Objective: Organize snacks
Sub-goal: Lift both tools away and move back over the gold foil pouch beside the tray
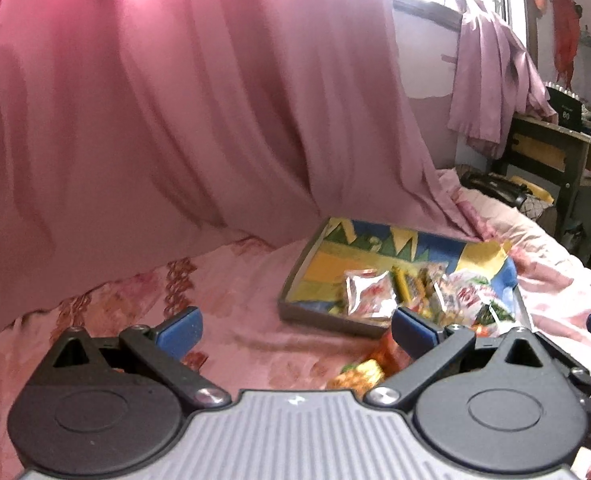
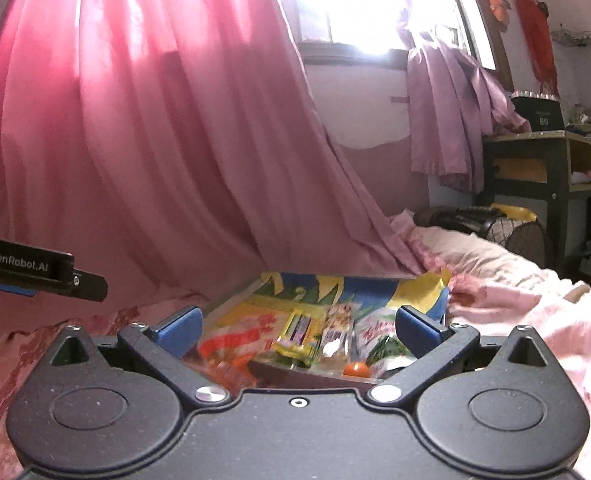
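Observation:
A shallow tray (image 1: 295, 280) lined with blue, yellow and green paper lies on the pink bedspread. Several snack packets (image 1: 369, 290) are heaped in its near right part, among them a silver one and a green-and-white one. More packets (image 1: 359, 376) lie on the bedspread just in front of the tray. My left gripper (image 1: 297, 334) is open and empty, left of and in front of the tray. In the right wrist view the tray (image 2: 231, 300) and its packets (image 2: 295, 332) sit between the fingers of my right gripper (image 2: 297, 332), which is open and empty above them.
A pink curtain (image 1: 155, 120) hangs behind the bed down to the tray's far edge. A wooden desk (image 2: 543, 164) and a dark wire basket (image 2: 511, 232) stand at the right beyond the bed. The left gripper's side (image 2: 35, 268) shows at the left of the right wrist view.

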`<action>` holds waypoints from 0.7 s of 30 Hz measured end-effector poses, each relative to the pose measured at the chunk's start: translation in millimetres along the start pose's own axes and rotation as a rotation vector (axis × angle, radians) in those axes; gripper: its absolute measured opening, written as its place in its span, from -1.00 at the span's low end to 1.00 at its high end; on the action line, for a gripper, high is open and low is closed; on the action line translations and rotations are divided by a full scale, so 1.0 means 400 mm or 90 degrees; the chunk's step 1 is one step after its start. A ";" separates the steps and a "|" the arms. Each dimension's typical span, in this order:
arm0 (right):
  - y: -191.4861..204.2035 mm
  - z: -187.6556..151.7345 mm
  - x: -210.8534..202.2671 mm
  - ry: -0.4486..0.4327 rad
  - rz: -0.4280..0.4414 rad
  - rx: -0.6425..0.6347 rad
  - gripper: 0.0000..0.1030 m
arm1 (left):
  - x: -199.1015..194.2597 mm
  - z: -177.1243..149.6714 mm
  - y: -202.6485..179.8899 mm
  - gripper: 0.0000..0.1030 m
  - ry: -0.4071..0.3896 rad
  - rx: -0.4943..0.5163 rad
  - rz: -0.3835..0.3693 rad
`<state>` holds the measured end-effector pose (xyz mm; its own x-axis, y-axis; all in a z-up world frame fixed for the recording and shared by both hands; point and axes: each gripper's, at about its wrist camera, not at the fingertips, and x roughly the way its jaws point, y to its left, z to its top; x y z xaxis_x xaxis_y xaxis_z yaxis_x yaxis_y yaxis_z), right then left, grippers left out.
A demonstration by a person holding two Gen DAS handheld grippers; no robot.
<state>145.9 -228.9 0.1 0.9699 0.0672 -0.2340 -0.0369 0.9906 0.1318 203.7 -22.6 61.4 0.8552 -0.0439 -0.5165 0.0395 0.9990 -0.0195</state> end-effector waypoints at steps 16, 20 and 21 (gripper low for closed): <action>0.123 -0.081 -0.053 0.124 0.028 -0.032 0.99 | 0.002 -0.133 0.117 0.99 0.068 -0.013 0.019; 0.147 -0.107 -0.035 0.178 0.023 -0.053 0.99 | 0.012 -0.153 0.133 0.99 0.084 -0.012 0.024; 0.151 -0.114 -0.029 0.193 0.018 -0.058 0.99 | 0.014 -0.159 0.137 0.99 0.089 -0.014 0.024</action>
<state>121.4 -164.2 -33.3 0.8527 0.1139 -0.5098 -0.0976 0.9935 0.0587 177.8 32.2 3.1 0.7752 -0.0064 -0.6316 -0.0042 0.9999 -0.0153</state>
